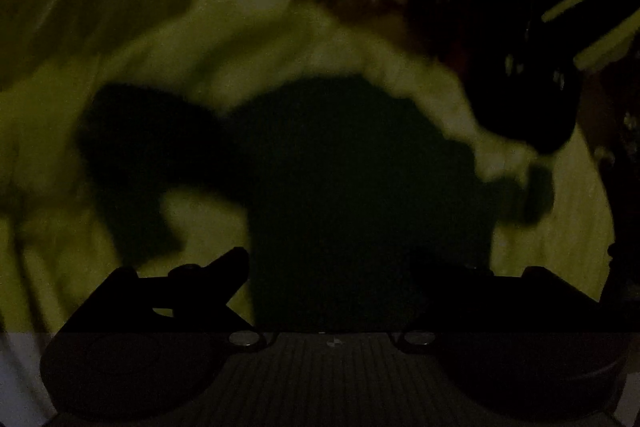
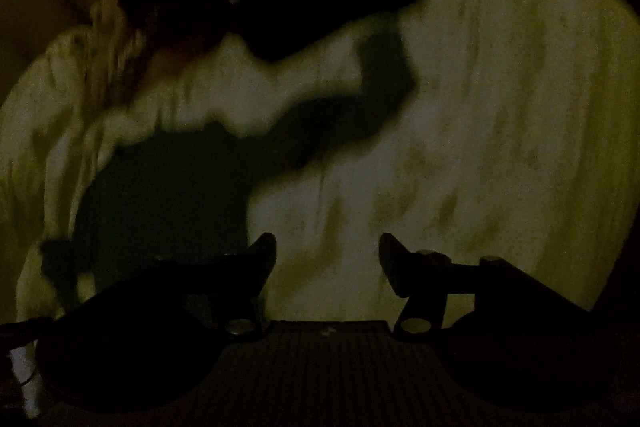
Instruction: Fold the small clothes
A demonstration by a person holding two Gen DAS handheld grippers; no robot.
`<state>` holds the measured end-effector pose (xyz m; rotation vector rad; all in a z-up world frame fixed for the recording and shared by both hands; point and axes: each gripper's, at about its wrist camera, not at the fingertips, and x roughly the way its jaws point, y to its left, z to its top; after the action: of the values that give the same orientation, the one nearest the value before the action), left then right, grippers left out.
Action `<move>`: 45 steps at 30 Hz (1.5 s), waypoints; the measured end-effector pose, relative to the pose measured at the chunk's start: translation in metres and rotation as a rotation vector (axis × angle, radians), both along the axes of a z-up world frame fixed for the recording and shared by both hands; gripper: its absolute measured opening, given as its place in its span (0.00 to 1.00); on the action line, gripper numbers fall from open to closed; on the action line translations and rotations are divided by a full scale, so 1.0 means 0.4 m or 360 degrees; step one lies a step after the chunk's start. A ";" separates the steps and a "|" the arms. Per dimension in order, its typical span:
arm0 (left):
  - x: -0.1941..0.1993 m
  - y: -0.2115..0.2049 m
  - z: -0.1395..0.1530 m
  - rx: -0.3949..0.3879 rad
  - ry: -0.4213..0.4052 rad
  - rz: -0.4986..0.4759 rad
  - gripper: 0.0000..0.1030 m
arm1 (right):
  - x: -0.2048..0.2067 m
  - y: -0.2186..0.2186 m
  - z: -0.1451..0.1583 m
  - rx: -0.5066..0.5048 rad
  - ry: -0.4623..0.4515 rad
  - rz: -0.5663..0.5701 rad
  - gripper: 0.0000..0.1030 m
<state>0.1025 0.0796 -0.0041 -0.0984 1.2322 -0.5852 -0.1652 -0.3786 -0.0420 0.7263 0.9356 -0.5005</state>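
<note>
Here both views were dark and blurred. The left gripper (image 1: 332, 267) stood with its jaws wide apart and nothing between them, above a dark green garment (image 1: 340, 167) lying on the pale cloth surface (image 1: 120, 7) in the middle of the frame. The right gripper (image 2: 328, 251) was also parted and empty, with the garment (image 2: 168, 179) at centre left.
</note>
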 end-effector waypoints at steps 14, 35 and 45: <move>0.026 -0.194 -0.039 0.0099 0.0089 0.0065 1.00 | 0.211 -0.218 -0.138 -0.0166 0.0111 -0.0151 0.73; -0.082 -0.251 -0.128 0.0280 0.0231 -0.0083 1.00 | 0.272 -0.289 -0.317 -0.0249 0.0159 -0.0244 0.08; -0.083 -0.233 -0.123 0.0218 0.0247 -0.0030 1.00 | -0.020 -0.377 -0.133 -0.0076 -0.0347 -0.0770 0.08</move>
<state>0.0692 -0.0134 -0.0531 -0.0172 1.4216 -0.5151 -0.1732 -0.5294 -0.0954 0.9482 0.5378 -0.8462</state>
